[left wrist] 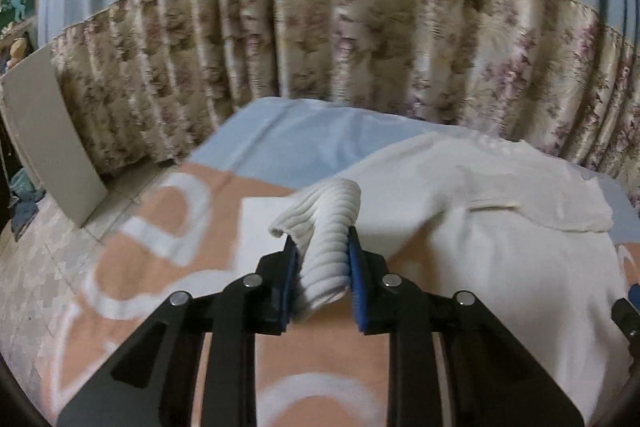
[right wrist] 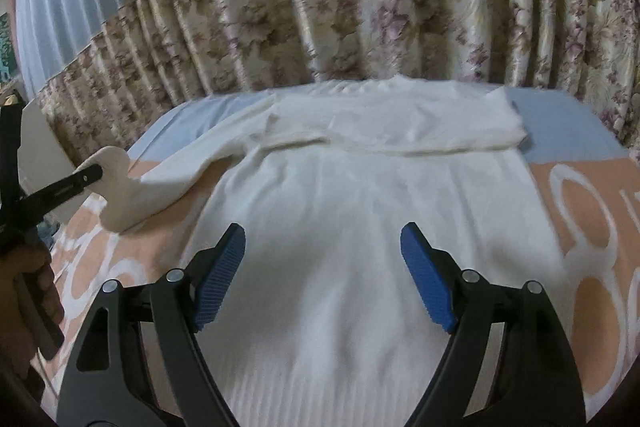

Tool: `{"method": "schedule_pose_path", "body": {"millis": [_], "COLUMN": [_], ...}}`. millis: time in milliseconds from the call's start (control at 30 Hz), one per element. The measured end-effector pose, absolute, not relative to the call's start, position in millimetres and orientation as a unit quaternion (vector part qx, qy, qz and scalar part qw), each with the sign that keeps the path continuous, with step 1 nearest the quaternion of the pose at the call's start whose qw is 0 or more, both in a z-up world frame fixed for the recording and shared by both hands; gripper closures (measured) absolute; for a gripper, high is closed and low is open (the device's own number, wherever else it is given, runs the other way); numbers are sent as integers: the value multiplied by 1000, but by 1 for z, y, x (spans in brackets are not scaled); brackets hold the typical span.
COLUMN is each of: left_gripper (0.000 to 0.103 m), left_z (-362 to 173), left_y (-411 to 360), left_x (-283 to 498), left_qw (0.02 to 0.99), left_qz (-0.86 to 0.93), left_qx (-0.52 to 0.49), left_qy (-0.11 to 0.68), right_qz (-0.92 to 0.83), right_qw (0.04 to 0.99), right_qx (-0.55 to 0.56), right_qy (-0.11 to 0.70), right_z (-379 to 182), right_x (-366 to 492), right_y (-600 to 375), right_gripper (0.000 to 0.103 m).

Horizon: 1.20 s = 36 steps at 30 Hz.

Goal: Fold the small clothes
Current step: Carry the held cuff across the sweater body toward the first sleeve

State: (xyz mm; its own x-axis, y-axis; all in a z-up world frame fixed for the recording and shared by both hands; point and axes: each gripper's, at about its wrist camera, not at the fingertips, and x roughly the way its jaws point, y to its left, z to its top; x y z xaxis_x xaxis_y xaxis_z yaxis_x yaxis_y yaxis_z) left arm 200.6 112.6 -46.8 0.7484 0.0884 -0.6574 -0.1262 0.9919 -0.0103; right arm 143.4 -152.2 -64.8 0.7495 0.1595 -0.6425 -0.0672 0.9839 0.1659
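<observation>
white ribbed top point(right wrist: 352, 227): lies flat, long axis running away toward the curtain point(right wrist: 360, 7), one sleeve point(right wrist: 132, 187) out to the left | surface: peach-and-blue bedspread point(right wrist: 592, 219), blurred | left gripper point(left wrist: 322, 259) clenched on sleeve cuff, lifted | right gripper point(right wrist: 322, 267) spread wide, apparently just above the top's body

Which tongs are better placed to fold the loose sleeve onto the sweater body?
Left. The left tongs already pinch the ribbed sleeve cuff, lifted beside the white sweater. The right tongs hang open and empty over its body.
</observation>
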Motion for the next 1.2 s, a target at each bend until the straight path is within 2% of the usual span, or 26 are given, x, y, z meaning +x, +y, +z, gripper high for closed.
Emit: {"method": "schedule_pose_path", "body": {"millis": [600,967,1200], "left_gripper": [80,80,80], "left_z": [-70,-104,-107], "left_y": [-103,-197,-236], "left_x": [333,362,361], "left_qw": [932,922,919], "left_qz": [-17,-74,-112], "left_qx": [34,49,52], "left_qy": [360,376,373], "right_qz": [17,-22,-46], "right_qw": [926,918,918], "right_qx": [95,112,114], "right_qy": [366,379,378], "right_z": [-78,-97,-102], "right_x": [233,255,260], "right_y": [-275,-347,-376], "right_gripper": [22,22,22]}}
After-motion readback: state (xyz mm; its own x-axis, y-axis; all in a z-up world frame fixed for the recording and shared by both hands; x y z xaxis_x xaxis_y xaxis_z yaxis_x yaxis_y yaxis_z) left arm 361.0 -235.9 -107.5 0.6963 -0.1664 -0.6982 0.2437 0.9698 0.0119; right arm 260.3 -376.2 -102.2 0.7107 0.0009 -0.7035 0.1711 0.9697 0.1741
